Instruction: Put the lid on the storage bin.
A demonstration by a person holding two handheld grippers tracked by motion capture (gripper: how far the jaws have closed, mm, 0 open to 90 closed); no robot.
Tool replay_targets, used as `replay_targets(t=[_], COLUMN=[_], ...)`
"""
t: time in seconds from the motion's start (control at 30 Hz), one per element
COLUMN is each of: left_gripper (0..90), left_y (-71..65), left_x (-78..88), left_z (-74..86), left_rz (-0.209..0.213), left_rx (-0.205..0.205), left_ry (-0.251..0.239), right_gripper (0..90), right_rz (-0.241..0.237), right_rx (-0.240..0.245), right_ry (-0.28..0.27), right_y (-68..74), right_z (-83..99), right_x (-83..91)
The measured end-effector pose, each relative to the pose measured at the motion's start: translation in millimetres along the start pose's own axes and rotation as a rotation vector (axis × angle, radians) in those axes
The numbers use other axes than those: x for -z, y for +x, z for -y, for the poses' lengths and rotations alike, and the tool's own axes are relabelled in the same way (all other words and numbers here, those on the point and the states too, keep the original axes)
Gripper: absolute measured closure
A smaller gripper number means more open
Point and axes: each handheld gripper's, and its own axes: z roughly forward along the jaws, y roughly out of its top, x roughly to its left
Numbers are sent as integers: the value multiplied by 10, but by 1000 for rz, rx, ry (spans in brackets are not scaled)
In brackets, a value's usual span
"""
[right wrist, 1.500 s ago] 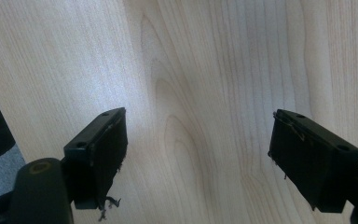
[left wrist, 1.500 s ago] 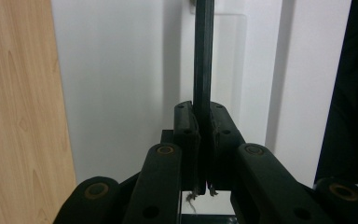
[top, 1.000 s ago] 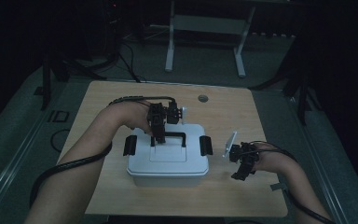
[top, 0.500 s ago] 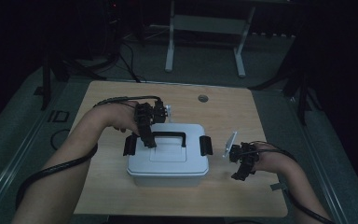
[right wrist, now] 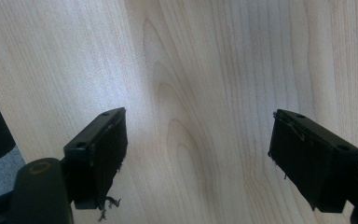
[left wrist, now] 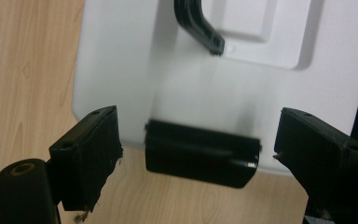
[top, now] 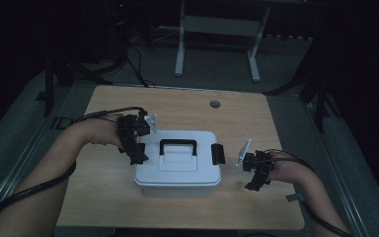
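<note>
A white plastic box point(top: 177, 173) with a lid sits mid-table; its black carry handle point(top: 177, 146) lies on top and a black latch point(top: 218, 154) hangs on its right side. My left gripper point(top: 137, 153) hovers at the box's left edge. In the left gripper view it stands open point(left wrist: 196, 135), its jaws either side of the black left latch point(left wrist: 200, 159) without touching it, with the white lid point(left wrist: 135, 70) and handle end point(left wrist: 200, 28) beyond. My right gripper point(top: 254, 180) rests to the right of the box, open point(right wrist: 198, 144) over bare wood, holding nothing.
The wooden table point(top: 256, 118) has a round cable grommet point(top: 214, 104) near its far edge. Cables trail from both grippers along the forearms. A white desk frame point(top: 217, 44) stands on the dark floor beyond the table.
My left gripper has moved left from above the handle to the box's left latch. The right gripper has stayed in place.
</note>
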Motion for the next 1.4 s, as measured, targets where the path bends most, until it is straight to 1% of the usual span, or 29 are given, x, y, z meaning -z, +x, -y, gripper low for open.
replay_targets(t=[0.03,0.07,0.1,0.17,0.2,0.23,0.27,0.3,0.33,0.37,0.47,0.57,0.6,0.63,0.7,0.73,0.77,0.8,0.83,0.87,0.9,1.0,1.07,1.1,1.13,1.17,1.23,1.27,1.4], left_gripper=[143,143,142,142,142,142,142,142,143,143,143,143,143,143,143,143,143,143,143,143,143,143,143,143,143,143,143,143,143], left_y=[0,-18,-30,-55,-77,-77,-92,-92,-97,-97,-108,-110,-123,-123,-135,-140,-140,-146,-146,-154,-154,-185,-219,-219,-238,-238,-262,-284,-312], left_x=[0,10,15,33,52,52,68,68,79,79,71,60,45,45,12,-29,-29,-59,-59,-79,-79,-106,-148,-148,-172,-172,-196,-232,-281], left_z=[0,37,58,119,179,179,240,240,308,308,423,537,616,616,695,774,774,850,850,917,917,1015,1092,1092,1145,1145,1193,1232,1288], left_rz=[0,-25,-35,-34,-37,-37,-47,-47,-33,-33,-62,-61,-56,-56,-56,-46,-46,-43,-43,-41,-41,-40,-41,-41,-39,-39,-30,-32,-32], left_rx=[0,-16,-17,-6,-1,-1,4,4,25,25,34,56,74,74,83,105,105,116,116,128,128,145,153,153,161,161,174,168,174], left_ry=[0,-10,-12,-17,-18,-18,-11,-11,-26,-26,-42,-67,-90,-90,-85,-79,-79,-80,-80,-85,-85,-117,-131,-131,-147,-147,-171,-161,-166], right_gripper=[188,188,188,188,188,188,188,188,188,188,188,188,188,188,188,188,188,188,188,188,188,188,188,188,188,188,188,188,188], right_rz=[0,0,0,2,2,2,1,1,3,3,2,2,2,2,2,4,4,4,4,6,6,7,6,6,7,7,9,12,14], right_rx=[0,-2,-2,0,-4,-4,-11,-11,-11,-11,-15,-19,-18,-18,-19,-22,-22,-22,-22,-24,-24,-28,-36,-36,-39,-39,-40,-44,-48], right_ry=[0,-2,-6,-6,-3,-3,-3,-3,-2,-2,-12,-8,-8,-8,-11,-8,-8,-11,-11,-13,-13,-20,-29,-29,-30,-30,-36,-40,-52], right_y=[0,1,4,9,3,3,-6,-6,-6,-6,-3,-1,-4,-4,-5,-6,-6,-7,-7,-8,-8,-11,-14,-14,-17,-17,-18,-12,-9], right_z=[0,0,1,6,18,18,29,29,35,35,48,54,61,61,66,71,71,75,75,78,78,86,101,101,113,113,124,133,149], right_x=[0,0,0,-3,-9,-9,-13,-13,-11,-11,-3,-2,0,0,3,5,5,7,7,10,10,17,20,20,14,14,9,11,9])
